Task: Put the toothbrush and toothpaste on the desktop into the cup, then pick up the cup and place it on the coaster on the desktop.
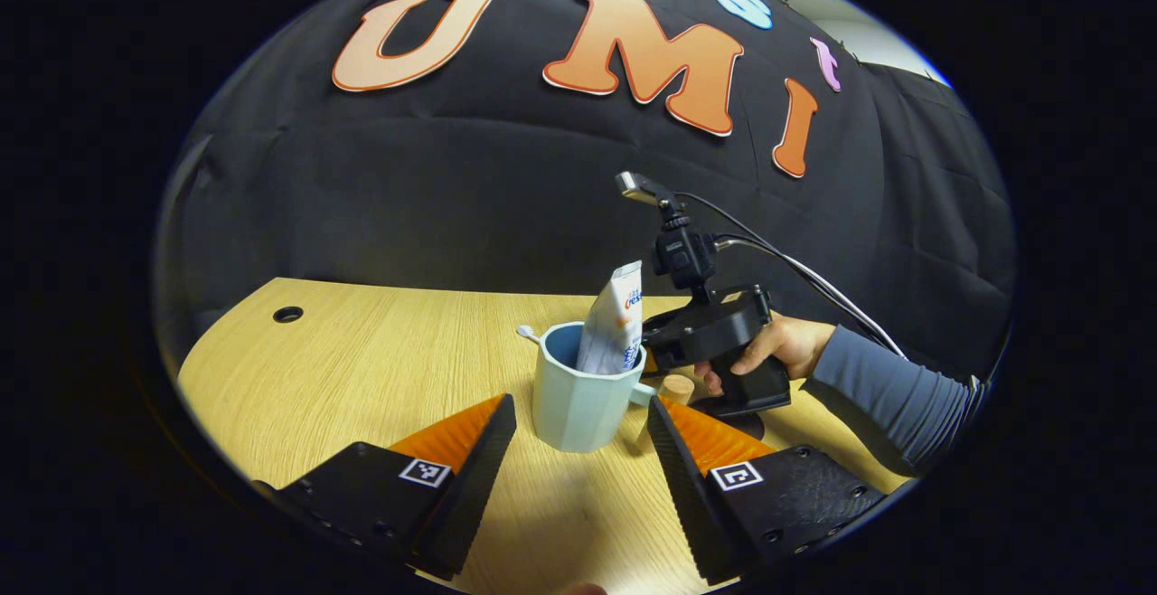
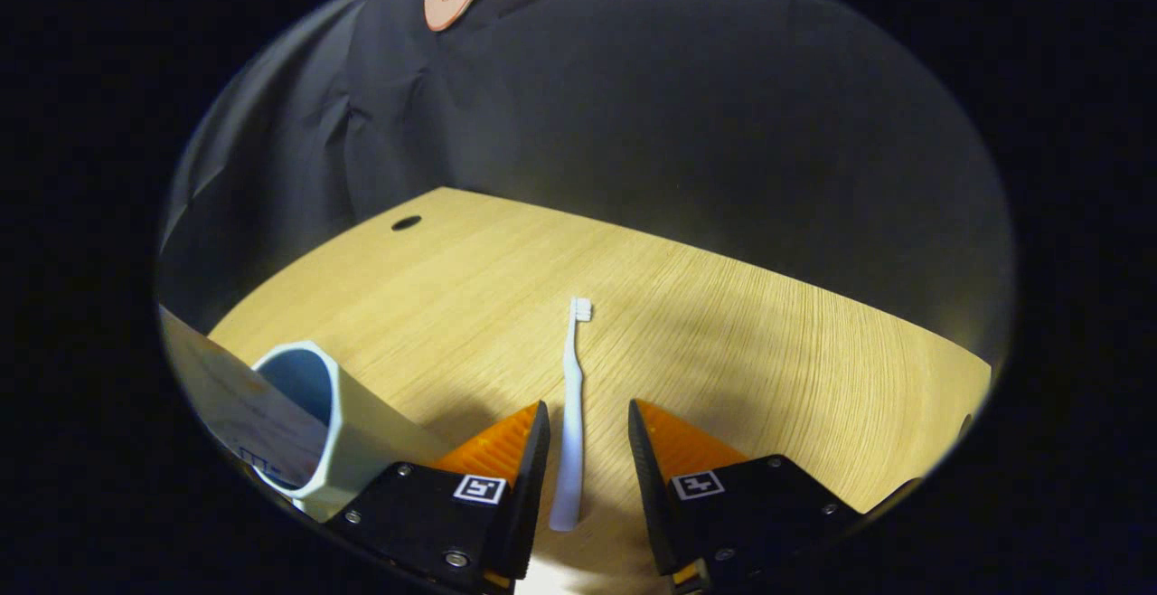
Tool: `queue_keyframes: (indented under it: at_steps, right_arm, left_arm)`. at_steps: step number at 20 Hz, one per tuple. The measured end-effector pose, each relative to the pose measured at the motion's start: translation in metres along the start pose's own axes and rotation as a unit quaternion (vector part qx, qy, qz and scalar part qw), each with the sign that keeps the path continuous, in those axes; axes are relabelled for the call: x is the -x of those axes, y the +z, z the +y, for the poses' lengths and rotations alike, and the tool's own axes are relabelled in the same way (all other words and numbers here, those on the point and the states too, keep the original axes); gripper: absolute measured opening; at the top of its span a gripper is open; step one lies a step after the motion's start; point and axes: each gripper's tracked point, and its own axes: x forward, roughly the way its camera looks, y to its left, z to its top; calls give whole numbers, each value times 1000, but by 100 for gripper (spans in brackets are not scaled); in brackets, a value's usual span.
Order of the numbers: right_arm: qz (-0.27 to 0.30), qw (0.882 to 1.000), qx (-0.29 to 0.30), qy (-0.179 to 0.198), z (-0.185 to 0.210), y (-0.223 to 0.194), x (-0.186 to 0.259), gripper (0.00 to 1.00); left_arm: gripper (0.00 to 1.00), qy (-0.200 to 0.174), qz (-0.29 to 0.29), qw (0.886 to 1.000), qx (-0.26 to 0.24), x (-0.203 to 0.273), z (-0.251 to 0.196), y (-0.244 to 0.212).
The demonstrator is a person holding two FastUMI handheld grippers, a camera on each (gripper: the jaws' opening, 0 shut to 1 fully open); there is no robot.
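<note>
Reaching for the toothbrush [image 2: 571,414] is the step we judge to be in hand. In the right gripper view the right hand-held gripper [image 2: 584,450] sits low over the bench [image 2: 768,342] with its fingers parted to a moderate gap, one on each side of the brush handle, neither touching it as far as we can tell. The toothbrush lies flat on the bench, bristle end pointing to the far side, handle end nearest the camera and between the fingers. Just to the left in that view stands the cup [image 2: 334,423], with the toothpaste [image 2: 235,405] tube leaning out of it.

In the left gripper view we see the cup [image 1: 578,396] upright on the bench, the toothpaste [image 1: 615,324] standing in it, so that half of the loading looks done. Our left hand-held gripper [image 1: 578,450] is spread wide, its fingers flanking the cup without touching it and holding nothing. Beyond the cup, a person's hand [image 1: 777,346] holds the right hand-held gripper [image 1: 646,360], and the white tip of the toothbrush [image 1: 527,334] shows just past the cup's far left rim. A small round wooden thing [image 1: 676,387] sits at the cup's right; whether it is the coaster we cannot tell.

Next, in our judgement, we need to close squarely on the thin handle, low enough to catch it against the bench, then lift, tip the brush upright and drop it into the cup beside the tube without knocking the cup.
</note>
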Motion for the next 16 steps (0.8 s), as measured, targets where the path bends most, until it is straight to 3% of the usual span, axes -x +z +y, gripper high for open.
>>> queue_keyframes:
  at_steps: [1, 2, 3, 4, 6, 10, 16]
  right_arm:
    - [9, 1000, -3, -7, -2, -4, -2, 43]
    - [11, 1000, -9, -20, -7, -3, -6, 43]
    - [16, 999, -15, -39, -15, -3, -11, 37]
    - [21, 998, -35, -46, -20, -4, -5, 16]
    - [33, 996, -68, -45, -16, -3, -2, 5]
    - [25, 994, -102, -25, -13, -2, -1, 1]
    - [-65, 986, -150, 5, -12, 11, 1, 1]
  left_arm:
    - [88, 2, -1, 1000, 1, 1, 2, -1]
    - [88, 4, -2, 1000, 2, 2, 3, -1]
    - [88, 4, -1, 1000, 3, 3, 4, -2]
    - [88, 3, -1, 1000, 4, 4, 3, -2]
    - [88, 2, -1, 1000, 7, 3, 3, -2]
    - [88, 4, -3, 1000, 9, 5, 5, -2]
    - [88, 4, -3, 1000, 12, 9, 4, -2]
